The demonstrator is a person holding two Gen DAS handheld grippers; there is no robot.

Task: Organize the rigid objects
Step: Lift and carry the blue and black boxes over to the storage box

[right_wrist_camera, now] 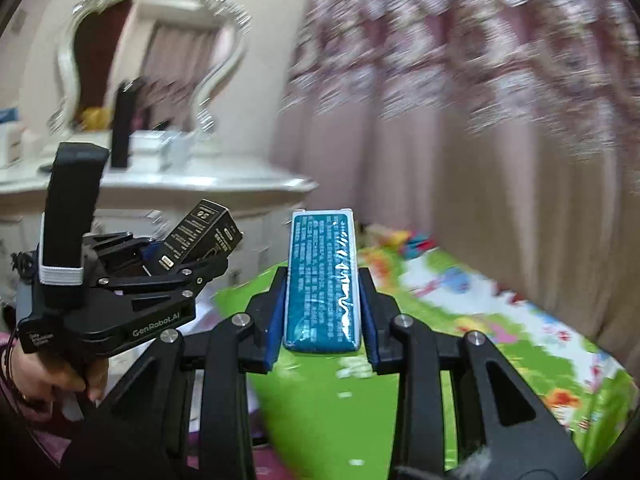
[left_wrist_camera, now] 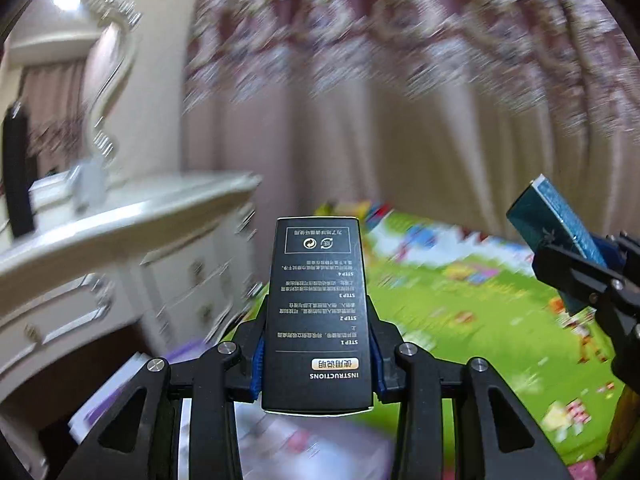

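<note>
The black box point(left_wrist_camera: 316, 316), a long carton with white "INSTRUCTIONS" print on its face, is pinched between the blue pads of the left gripper point(left_wrist_camera: 318, 344) and sticks straight out toward twelve o'clock, up in the air. The teal box point(right_wrist_camera: 322, 280), wrapped in shiny film, is held the same way by the right gripper point(right_wrist_camera: 322, 316), whose tongs are closed tight on its long sides. From the left camera the teal box shows out at three o'clock, tilted; from the right camera the black box shows at nine o'clock, tilted too, with a hand point(right_wrist_camera: 60, 376) under that gripper's handle. So both tongs are narrow and full, one box each, and the two boxes are well apart. Everything behind them is smeared, so I think both hands are swinging along, carrying the boxes. Below lies a bright green play mat point(right_wrist_camera: 500, 340) with cartoon pictures. At ten o'clock stands a white dressing table point(left_wrist_camera: 132, 216) with a curly mirror point(right_wrist_camera: 148, 40), and pink curtains point(left_wrist_camera: 400, 120) hang behind. This looks like the carrying step: the boxes are picked up but not yet put down. I cannot see the spot they are going to. Next, each box needs to come down flat and tidy on its place, and only then should the tongs let go, so nothing tips or drops.
</note>
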